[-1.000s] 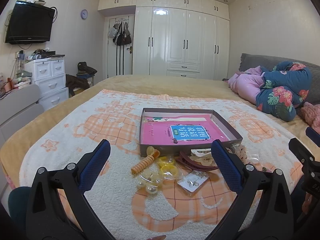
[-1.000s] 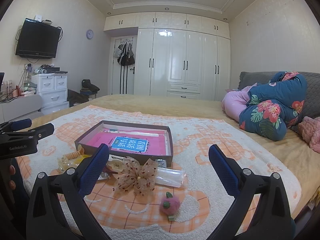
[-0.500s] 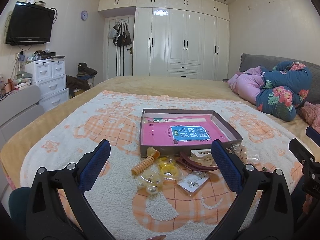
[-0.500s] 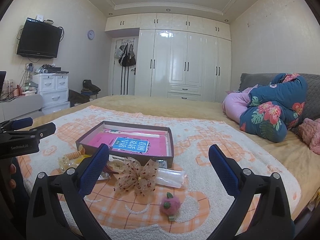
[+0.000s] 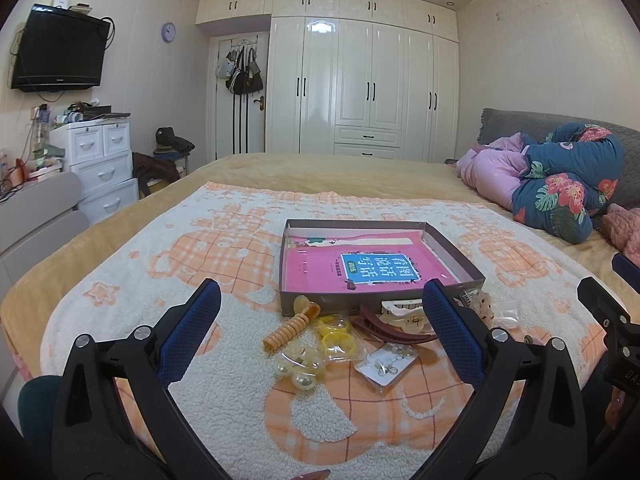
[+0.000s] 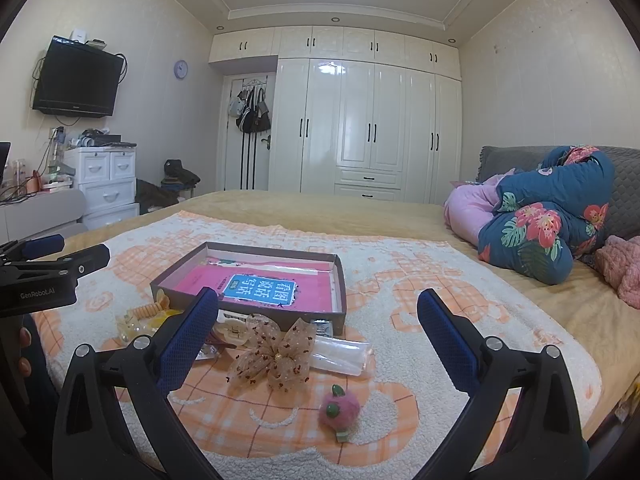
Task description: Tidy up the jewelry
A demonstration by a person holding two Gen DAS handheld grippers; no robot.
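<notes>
Hovering left gripper [image 5: 320, 304], right gripper [image 6: 318, 312], both spread, box [image 5: 460, 258], jewelry [image 5: 298, 368]

- A shallow grey box [image 5: 383, 280] with a pink book inside lies flat before me.
- Hair ties, clips and a bow [image 6: 276, 351] lie scattered against its near wall.

box [image 5: 380, 276] on blanket [image 5: 224, 392], jewelry pile [image 5: 332, 340] just before it

White wardrobe [image 5: 362, 88] on far wall; black TV [image 5: 58, 58] mounted left; bed [image 5: 320, 176].
</notes>
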